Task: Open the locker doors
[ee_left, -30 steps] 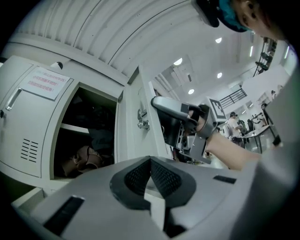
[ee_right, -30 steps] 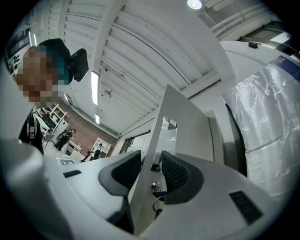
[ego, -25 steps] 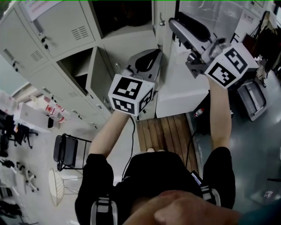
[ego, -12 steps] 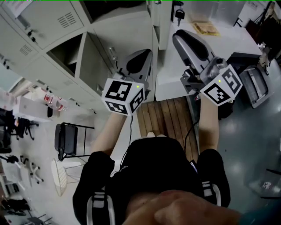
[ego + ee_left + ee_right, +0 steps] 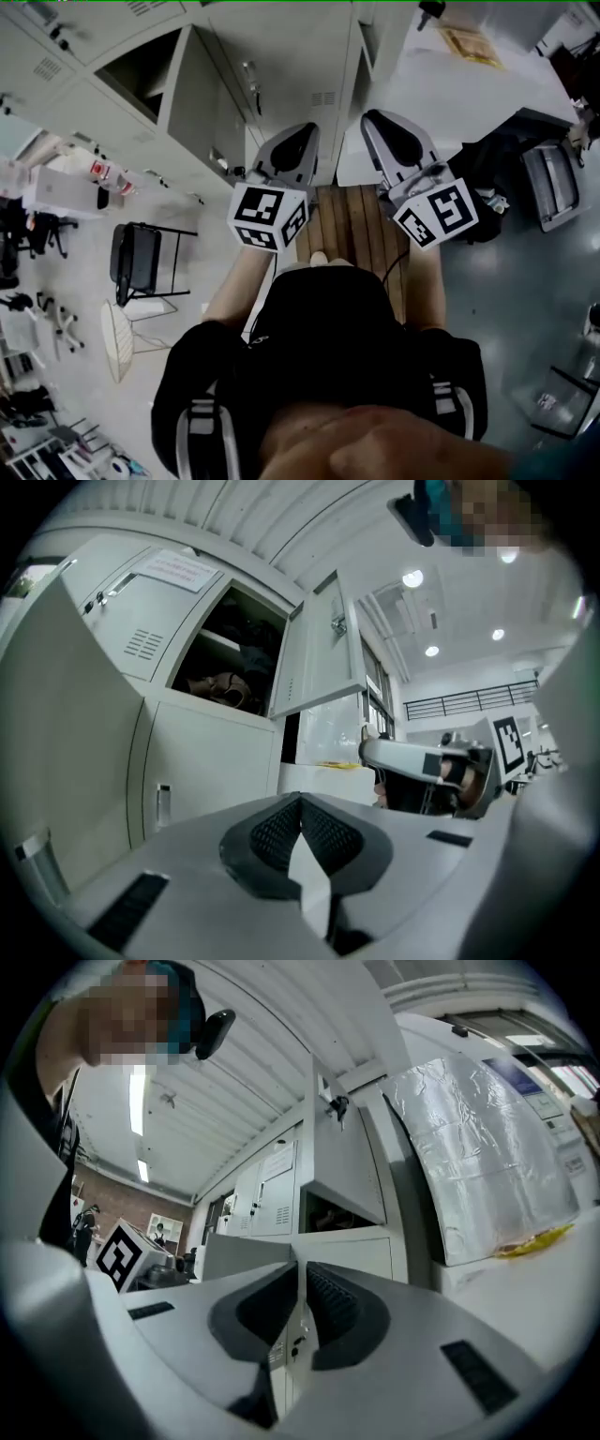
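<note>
Locker doors (image 5: pixel 281 66) are standing partly open and partly shut, so the task is looking only part done, and neither gripper is touching any of them. Nearest the person, the left gripper (image 5: pixel 296 136) is hovering with its pads (image 5: pixel 272 832) pressing together on nothing. Just to its right, the right gripper (image 5: pixel 375 122) is hovering at much the same level. Its jaws have just been closing and are now leaving only a thin slit between the pads (image 5: pixel 333 1312), with nothing caught in it. A wooden bench (image 5: pixel 352 234) is lying on the floor between and under the two. Farther off, well apart from all the fingers, the lockers are filling the far side of the scene. On the far left, one door (image 5: pixel 199 94) is standing wide open beside its dark compartment (image 5: pixel 141 67). In the gripper views an upper door (image 5: pixel 323 653) is hanging open toward the right, showing dark things on a shelf (image 5: pixel 230 672) inside. The lower door (image 5: pixel 211 761) beneath is sitting shut, its handle (image 5: pixel 163 803) untouched. More shut doors are showing on the far left. Those are what is left, and a gripper would need to spread its fingers and reach forward to a handle.
</note>
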Demonstrator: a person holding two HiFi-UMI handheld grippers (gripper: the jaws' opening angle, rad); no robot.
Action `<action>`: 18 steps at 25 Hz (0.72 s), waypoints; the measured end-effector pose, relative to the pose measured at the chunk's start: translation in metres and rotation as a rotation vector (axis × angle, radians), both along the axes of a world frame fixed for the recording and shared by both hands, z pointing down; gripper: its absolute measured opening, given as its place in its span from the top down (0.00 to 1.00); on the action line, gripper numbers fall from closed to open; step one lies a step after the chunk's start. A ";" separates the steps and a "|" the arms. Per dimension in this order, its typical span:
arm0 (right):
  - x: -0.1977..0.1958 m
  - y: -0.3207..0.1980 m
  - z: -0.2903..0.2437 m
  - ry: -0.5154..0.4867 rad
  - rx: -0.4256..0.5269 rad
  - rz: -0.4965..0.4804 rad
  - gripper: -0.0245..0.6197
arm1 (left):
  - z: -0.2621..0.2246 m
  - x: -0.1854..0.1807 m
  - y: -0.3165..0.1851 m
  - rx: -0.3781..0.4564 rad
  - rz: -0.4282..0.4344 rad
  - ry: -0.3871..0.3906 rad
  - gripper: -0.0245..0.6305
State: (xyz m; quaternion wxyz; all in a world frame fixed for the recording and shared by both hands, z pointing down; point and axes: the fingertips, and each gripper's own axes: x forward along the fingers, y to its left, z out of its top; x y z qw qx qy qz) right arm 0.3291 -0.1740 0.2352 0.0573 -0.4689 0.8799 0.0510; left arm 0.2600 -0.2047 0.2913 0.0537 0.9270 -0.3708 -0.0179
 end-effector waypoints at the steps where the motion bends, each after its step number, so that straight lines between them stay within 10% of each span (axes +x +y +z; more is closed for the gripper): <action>1: -0.002 -0.001 0.008 0.015 -0.005 0.004 0.90 | 0.008 -0.003 0.001 -0.016 -0.002 0.004 0.95; 11: -0.043 -0.007 0.093 0.149 -0.059 0.064 0.91 | 0.067 -0.039 0.008 -0.098 -0.150 -0.019 0.95; 18: -0.042 -0.005 0.130 0.067 -0.159 0.088 0.94 | 0.092 -0.044 0.016 -0.129 -0.183 -0.039 0.95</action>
